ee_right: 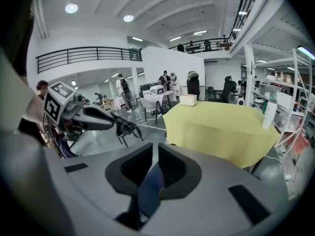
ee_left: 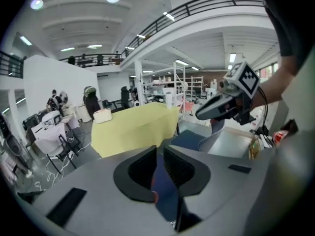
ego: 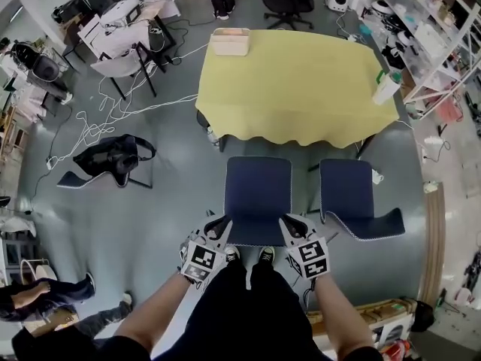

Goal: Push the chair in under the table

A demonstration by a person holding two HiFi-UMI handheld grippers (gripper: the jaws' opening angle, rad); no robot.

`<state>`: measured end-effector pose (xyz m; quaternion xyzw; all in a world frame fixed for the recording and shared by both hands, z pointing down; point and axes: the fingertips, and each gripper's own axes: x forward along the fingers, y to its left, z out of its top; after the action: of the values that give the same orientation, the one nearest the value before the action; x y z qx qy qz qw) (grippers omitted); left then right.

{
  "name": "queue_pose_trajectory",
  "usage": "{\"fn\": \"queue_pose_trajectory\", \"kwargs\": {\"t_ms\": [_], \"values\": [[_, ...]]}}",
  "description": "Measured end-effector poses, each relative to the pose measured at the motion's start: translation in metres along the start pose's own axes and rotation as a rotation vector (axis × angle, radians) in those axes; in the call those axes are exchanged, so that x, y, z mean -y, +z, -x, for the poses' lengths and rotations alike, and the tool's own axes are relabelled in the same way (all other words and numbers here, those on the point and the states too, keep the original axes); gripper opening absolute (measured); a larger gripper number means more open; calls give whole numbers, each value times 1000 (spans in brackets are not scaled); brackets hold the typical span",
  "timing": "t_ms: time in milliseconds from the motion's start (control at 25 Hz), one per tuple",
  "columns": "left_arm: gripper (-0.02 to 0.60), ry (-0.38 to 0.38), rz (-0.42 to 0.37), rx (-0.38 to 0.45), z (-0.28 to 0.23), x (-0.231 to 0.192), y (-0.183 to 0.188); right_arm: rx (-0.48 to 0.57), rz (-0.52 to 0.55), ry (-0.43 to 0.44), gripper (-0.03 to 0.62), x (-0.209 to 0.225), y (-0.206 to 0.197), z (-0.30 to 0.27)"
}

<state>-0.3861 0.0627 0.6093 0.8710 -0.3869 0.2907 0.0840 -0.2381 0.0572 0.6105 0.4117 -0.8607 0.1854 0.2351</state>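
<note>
A blue chair [ego: 258,190] stands pulled out in front of the table with the yellow cloth [ego: 293,89], its seat clear of the cloth's edge. I stand right behind its backrest. My left gripper [ego: 220,226] lies over the backrest's left top corner and my right gripper [ego: 291,226] over the right one. In the left gripper view the jaws [ee_left: 160,154] leave only a thin slit, and the chair's blue [ee_left: 165,191] shows through it. The right gripper view [ee_right: 155,151] looks the same, with the blue [ee_right: 150,186] below the slit. Whether the tips touch the chair I cannot tell.
A second blue chair [ego: 353,198] stands just right of the first. On the table sit a white box [ego: 230,41] and a white container [ego: 386,87]. A black bag [ego: 113,156] and cables [ego: 90,126] lie on the floor at left, and shelves [ego: 428,36] line the right.
</note>
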Motion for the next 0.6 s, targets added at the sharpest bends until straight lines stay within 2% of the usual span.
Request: {"fn": "queue_pose_trajectory", "kwargs": {"t_ms": [80, 240, 400, 600], "values": [[89, -53, -77, -52, -6, 10, -16, -64, 41, 39, 97, -11, -16, -9], [162, -158, -244, -155, -11, 35, -53, -213, 184, 123, 154, -40, -56, -22], [224, -274, -417, -259, -22, 60, -96, -379, 397, 211, 183, -65, -102, -32], [249, -355, -553, -376, -43, 78, -146, -552, 581, 245, 201, -69, -163, -48]]}}
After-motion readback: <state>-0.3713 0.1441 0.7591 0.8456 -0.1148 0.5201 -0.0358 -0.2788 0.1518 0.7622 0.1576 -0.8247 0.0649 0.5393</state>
